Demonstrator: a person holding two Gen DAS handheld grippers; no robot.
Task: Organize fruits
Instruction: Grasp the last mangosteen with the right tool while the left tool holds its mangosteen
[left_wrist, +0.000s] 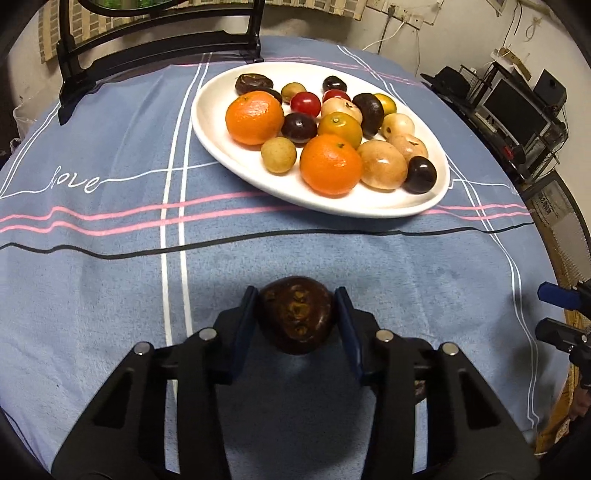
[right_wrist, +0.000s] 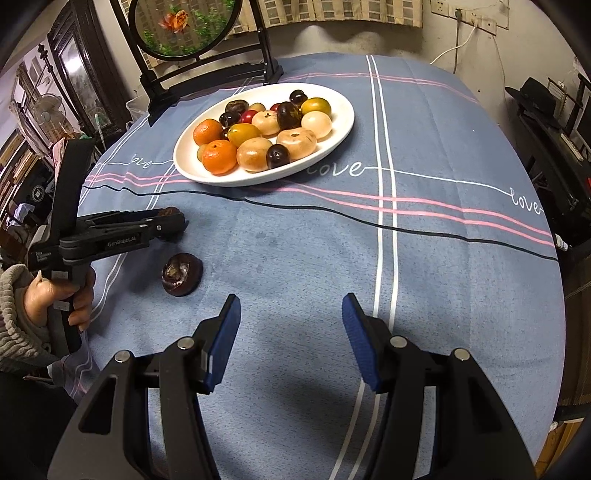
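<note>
**Grabbing the dark chestnut: notes on grip**

Starting closest in: left gripper (left_wrist: 295, 295) clamping its blue pads (left_wrist: 246, 317) on a dark chestnut (left_wrist: 295, 317), one pad against each flank, right down by the tablecloth (left_wrist: 110, 258). Not managing to tell whether it's lifted off the fabric yet. Looking like a hard, glossy shell here, so probably handling as light and stiff but a bit slippery. Squeezing across the widest part, as now, seeming like the sensible hold, since the flattened top and bottom would be inviting a roll. Not needing much force, judging by the size.

Moving out a little: right gripper (right_wrist: 291, 301) hanging with jaws apart over bare cloth, gripping nothing. Second chestnut (right_wrist: 182, 274) lying loose on the cloth just beside the left gripper, waiting its turn. Person's hand (right_wrist: 59, 295) wrapping the left handle.

Further back: white plate (left_wrist: 207, 122) sitting well apart from the held chestnut, already crowding up with mandarins (left_wrist: 330, 164), pale round fruits (left_wrist: 382, 169) and more dark ones. Guessing the landing spot is getting tight, so risking knocking neighbours on the way in.
</note>
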